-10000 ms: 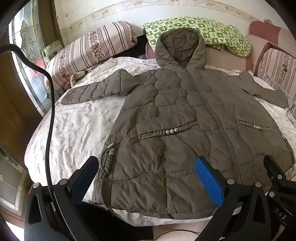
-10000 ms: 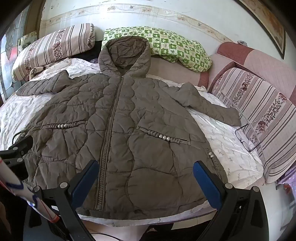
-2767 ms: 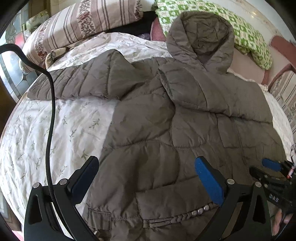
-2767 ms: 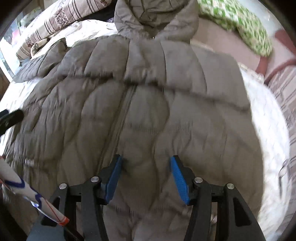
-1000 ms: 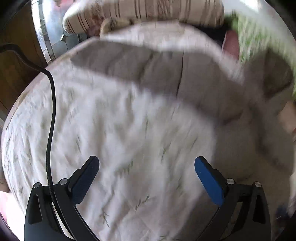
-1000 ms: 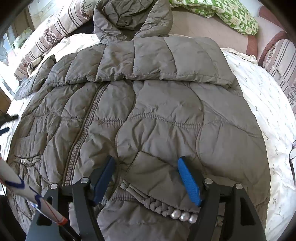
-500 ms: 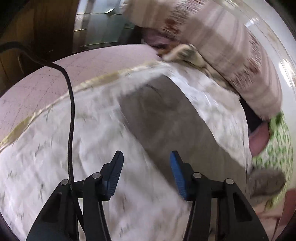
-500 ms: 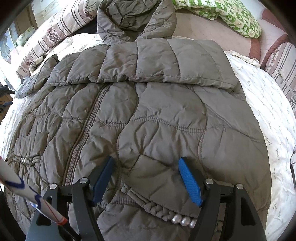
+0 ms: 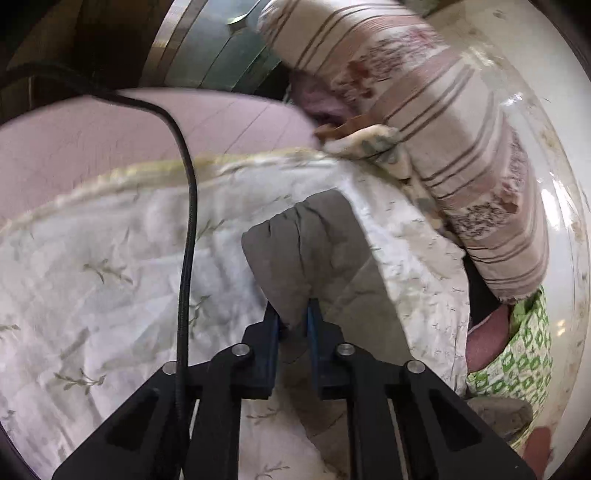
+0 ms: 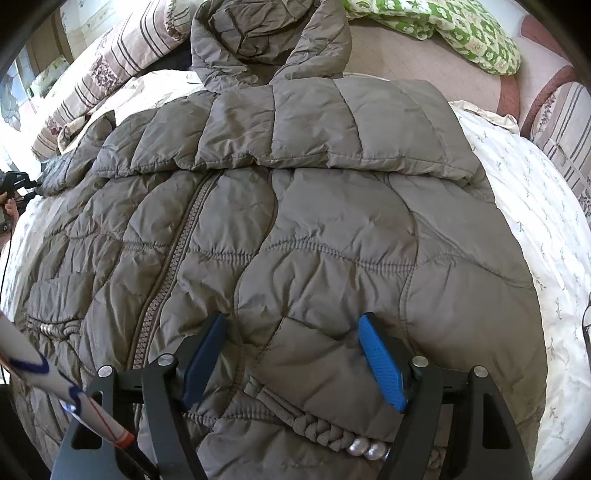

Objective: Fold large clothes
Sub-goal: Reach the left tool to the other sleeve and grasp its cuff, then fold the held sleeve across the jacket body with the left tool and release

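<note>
A grey-brown quilted hooded jacket (image 10: 295, 229) lies front up on the bed, zipper (image 10: 166, 266) closed. One sleeve is folded across the chest (image 10: 295, 129), below the hood (image 10: 269, 40). The other sleeve (image 9: 306, 251) stretches out over the sheet, and my left gripper (image 9: 293, 325) is shut on its cuff, which bunches between the blue pads. In the right wrist view that left gripper (image 10: 18, 184) shows small at the far left edge. My right gripper (image 10: 293, 354) hovers over the lower front near the beaded pocket (image 10: 332, 435). Its jaws are closing slightly, wide apart, with quilted fabric under them and not pinched.
The white floral sheet (image 9: 92, 277) ends at a pink mattress edge (image 9: 92, 140) close beyond the cuff. A striped pillow (image 9: 443, 147) lies at the head, a green pillow (image 10: 443, 26) behind the hood. A black cable (image 9: 188, 221) hangs across the left view.
My left gripper swung from the jacket body out to the sleeve end, rolled, and closed on the cuff. The right gripper kept its place over the lower front.
</note>
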The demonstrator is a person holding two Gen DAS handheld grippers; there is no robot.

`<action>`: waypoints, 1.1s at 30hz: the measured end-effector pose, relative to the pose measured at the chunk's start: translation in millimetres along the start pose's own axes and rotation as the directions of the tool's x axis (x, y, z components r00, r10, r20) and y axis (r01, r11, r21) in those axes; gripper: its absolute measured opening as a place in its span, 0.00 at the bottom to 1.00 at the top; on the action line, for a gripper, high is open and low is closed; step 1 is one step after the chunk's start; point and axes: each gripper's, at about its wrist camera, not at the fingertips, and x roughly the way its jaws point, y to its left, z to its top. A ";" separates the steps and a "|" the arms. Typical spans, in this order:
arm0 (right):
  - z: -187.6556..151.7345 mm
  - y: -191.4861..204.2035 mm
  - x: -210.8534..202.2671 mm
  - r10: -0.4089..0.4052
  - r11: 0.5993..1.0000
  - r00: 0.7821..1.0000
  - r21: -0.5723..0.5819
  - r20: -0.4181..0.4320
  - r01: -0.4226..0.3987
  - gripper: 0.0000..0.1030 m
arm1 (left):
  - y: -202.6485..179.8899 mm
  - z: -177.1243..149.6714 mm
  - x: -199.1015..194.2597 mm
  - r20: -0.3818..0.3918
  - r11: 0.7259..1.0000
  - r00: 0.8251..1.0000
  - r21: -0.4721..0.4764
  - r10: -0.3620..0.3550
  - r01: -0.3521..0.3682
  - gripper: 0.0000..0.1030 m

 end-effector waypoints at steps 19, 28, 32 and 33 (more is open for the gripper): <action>-1.0 -53.0 -59.4 0.087 0.980 0.982 0.163 0.165 -0.114 0.59 | -211.9 -126.0 -150.2 -0.055 0.853 0.970 0.466 -0.239 0.237 0.12; -2.9 -91.8 -74.5 0.054 0.963 0.979 0.247 0.197 -0.103 0.59 | -324.2 -263.7 -186.3 -0.204 0.686 0.927 0.626 -0.313 0.370 0.12; -5.1 -102.7 -83.1 0.044 0.959 0.975 0.263 0.216 -0.102 0.59 | -355.3 -328.3 -184.2 -0.289 0.620 0.902 0.656 -0.322 0.431 0.12; -5.7 -105.1 -84.5 0.038 0.959 0.975 0.266 0.219 -0.097 0.59 | -361.1 -346.5 -181.4 -0.311 0.603 0.896 0.663 -0.316 0.443 0.12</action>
